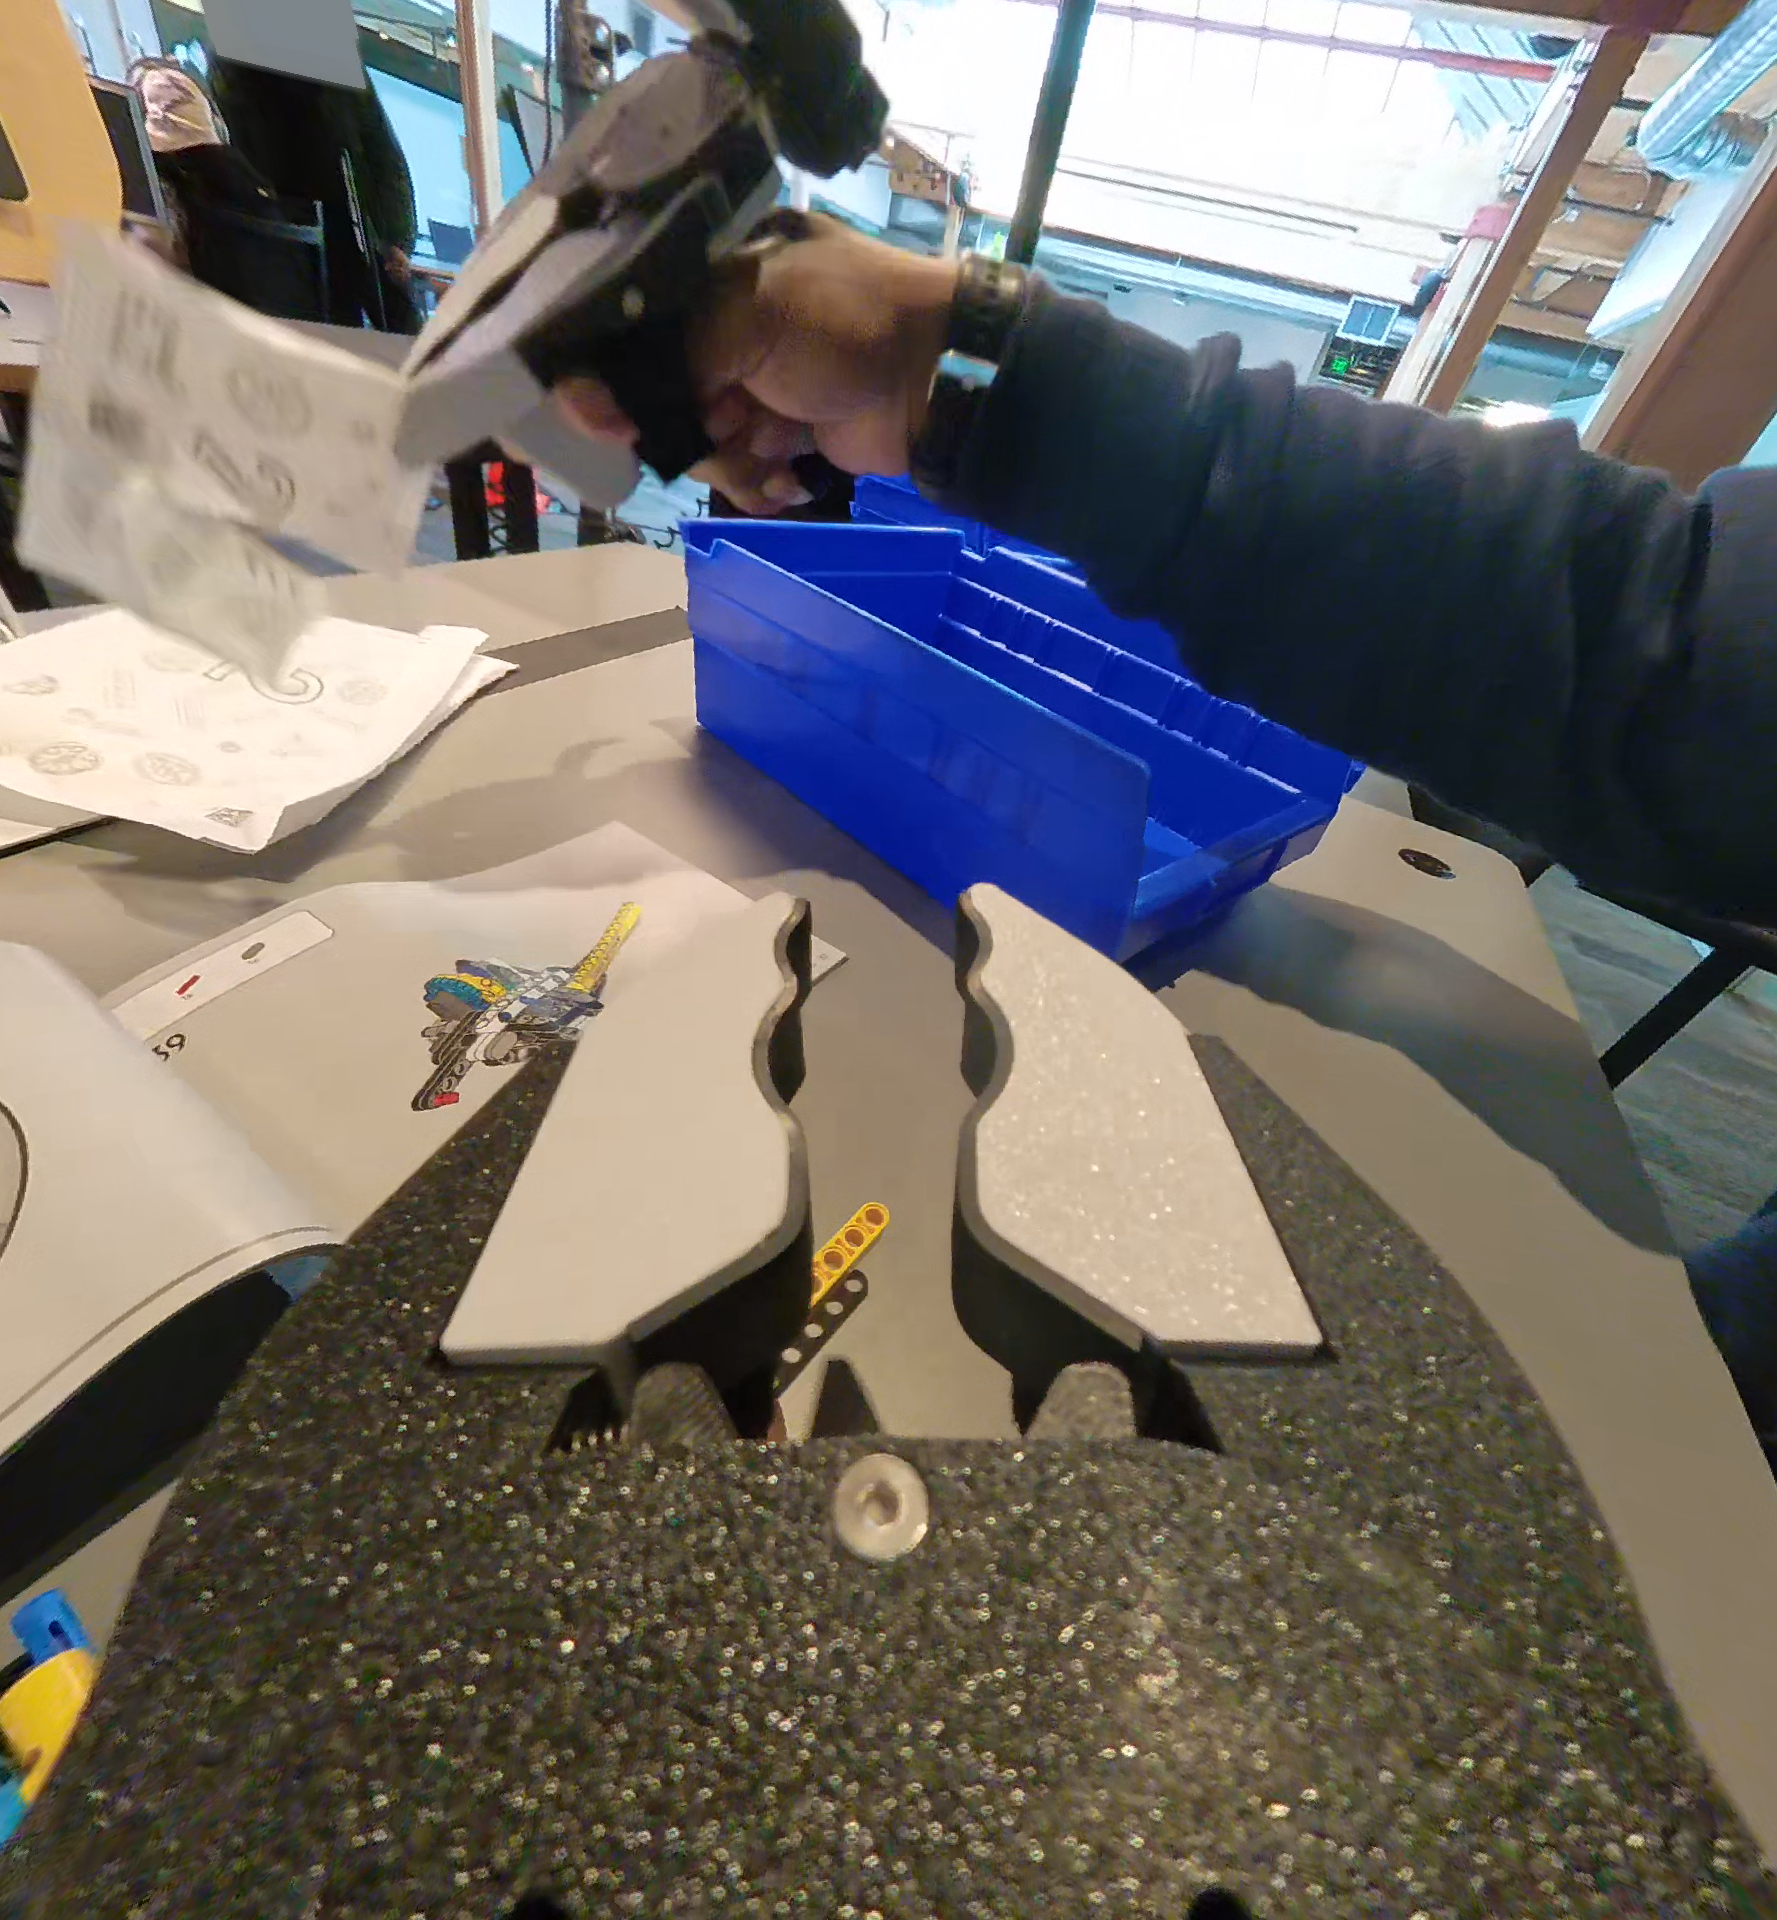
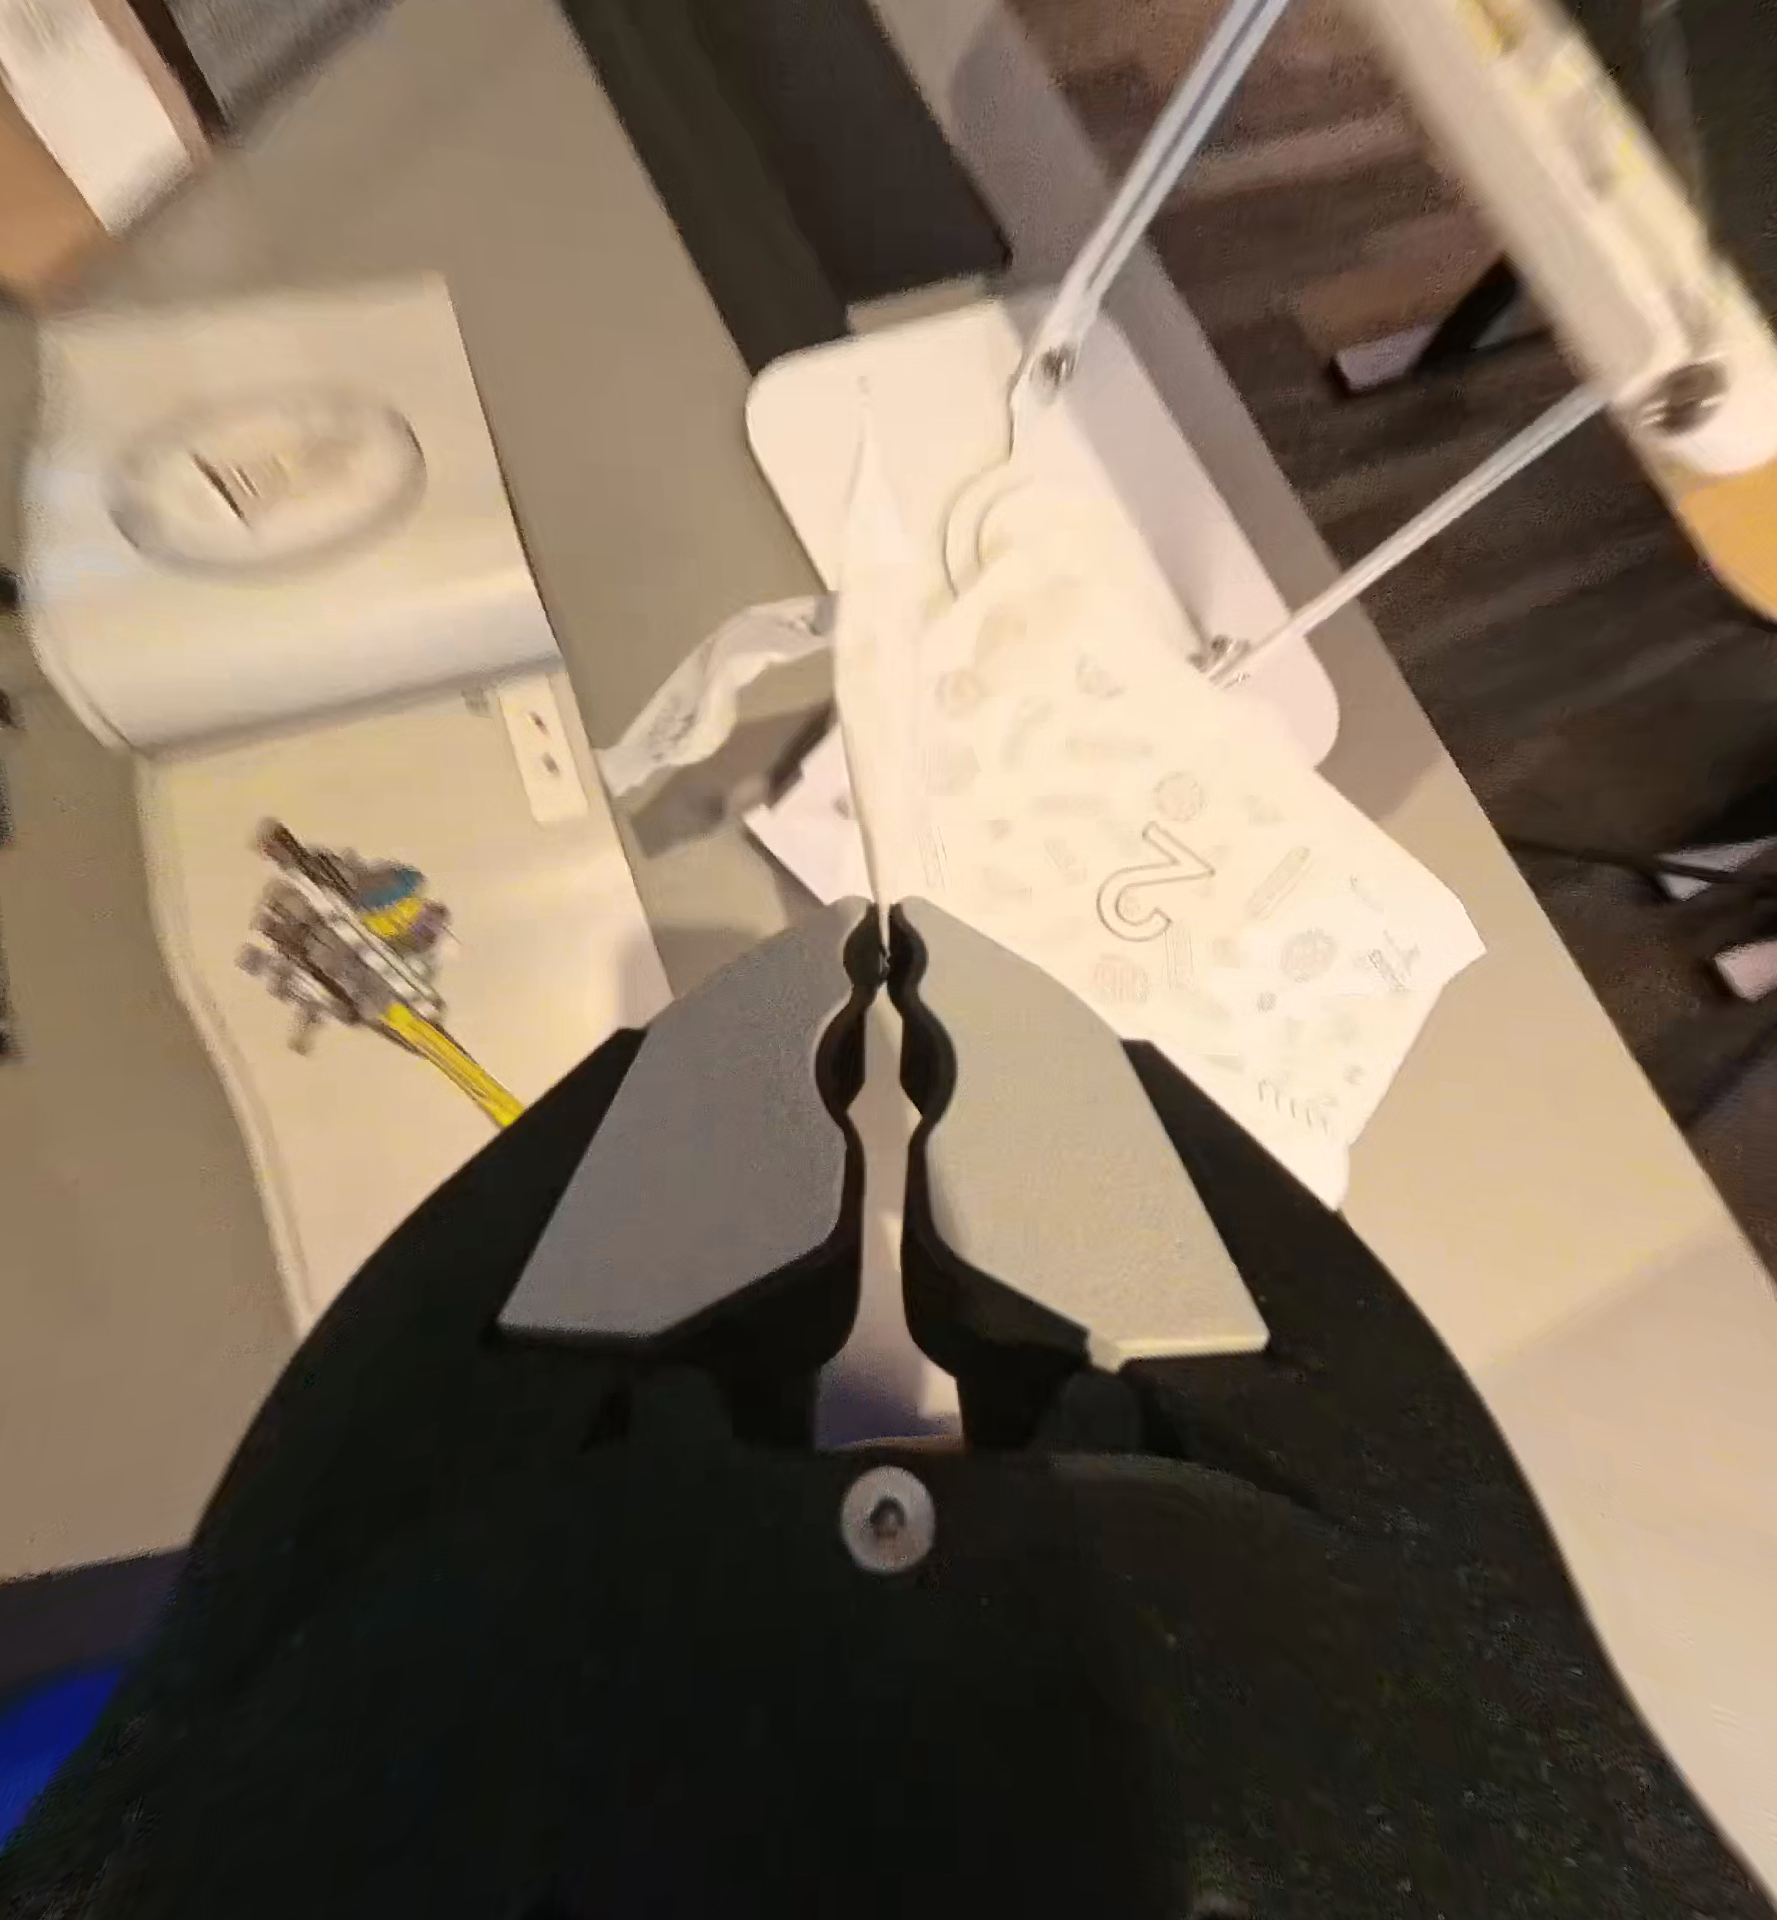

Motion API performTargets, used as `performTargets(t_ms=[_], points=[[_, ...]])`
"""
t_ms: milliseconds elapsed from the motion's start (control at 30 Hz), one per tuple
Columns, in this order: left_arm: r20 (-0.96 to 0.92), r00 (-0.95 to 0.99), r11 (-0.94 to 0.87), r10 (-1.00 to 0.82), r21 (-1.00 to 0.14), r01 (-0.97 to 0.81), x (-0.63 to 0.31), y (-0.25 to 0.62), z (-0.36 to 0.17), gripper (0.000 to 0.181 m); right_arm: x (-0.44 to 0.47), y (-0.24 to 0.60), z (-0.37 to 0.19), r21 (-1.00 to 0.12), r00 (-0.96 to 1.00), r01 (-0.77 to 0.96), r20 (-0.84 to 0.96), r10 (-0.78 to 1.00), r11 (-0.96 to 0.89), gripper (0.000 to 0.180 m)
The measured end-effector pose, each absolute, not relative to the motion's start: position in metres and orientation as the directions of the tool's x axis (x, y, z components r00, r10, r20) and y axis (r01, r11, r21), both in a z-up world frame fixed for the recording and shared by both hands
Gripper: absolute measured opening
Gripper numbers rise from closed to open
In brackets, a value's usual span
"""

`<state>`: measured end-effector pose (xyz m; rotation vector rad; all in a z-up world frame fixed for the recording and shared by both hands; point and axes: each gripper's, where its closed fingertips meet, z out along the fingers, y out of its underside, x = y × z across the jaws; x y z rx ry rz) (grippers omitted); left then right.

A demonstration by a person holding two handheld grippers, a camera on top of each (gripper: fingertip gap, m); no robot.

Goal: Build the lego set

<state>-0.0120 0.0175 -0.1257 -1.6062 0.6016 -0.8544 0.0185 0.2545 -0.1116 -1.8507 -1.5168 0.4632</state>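
My left gripper [image 1: 884, 935] is open and empty, low over the grey table. A yellow Lego beam [image 1: 850, 1242] and a black beam [image 1: 830, 1317] lie on the table between its fingers. An open instruction booklet [image 1: 375, 1039] lies to the left. My right gripper [image 1: 416, 395] is raised above the table's far left and is shut on a white printed paper bag [image 1: 209, 447]. In the right wrist view the gripper [image 2: 884, 925] pinches the bag's thin edge [image 2: 868, 727], and the booklet [image 2: 229, 831] lies below on the left.
A blue plastic bin [image 1: 967, 727] stands on the table behind my left gripper. Another printed paper bag [image 1: 188, 717] lies flat at the far left; it also shows in the right wrist view [image 2: 1227, 914], next to a white stand base [image 2: 1092, 488]. Blue and yellow Lego pieces [image 1: 32, 1704] sit near left. My hands' fingertips stand some 25 centimeters from each other.
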Motion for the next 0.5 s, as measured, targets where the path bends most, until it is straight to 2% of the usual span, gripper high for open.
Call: performTargets(t_ms=[67, 233, 367, 500], points=[[0.205, 0.603, -0.205, -0.771, -0.976, 0.071, -0.013, 0.017, -0.124, 0.026, 0.026, 0.252, -0.083, -0.798, 0.271, 0.597, 0.102, 0.957, -0.084, 0.0], [0.214, 0.581, -0.191, -0.785, -0.976, 0.101, -0.011, 0.011, -0.113, 0.025, 0.092, 0.226, -0.023, -0.903, 0.327, 0.43, 0.169, 0.93, 0.013, 0.0], [0.201, 0.562, -0.171, -0.802, -0.98, 0.106, -0.005, 0.004, -0.107, 0.024, 0.166, 0.197, 0.035, -0.931, 0.409, 0.311, 0.311, 0.858, 0.19, 0.001], [0.181, 0.556, -0.161, -0.811, -0.983, 0.085, 0.002, 0.001, -0.109, 0.024, 0.229, 0.168, 0.087, -0.935, 0.478, 0.202, 0.353, 0.804, 0.29, 0.0]])
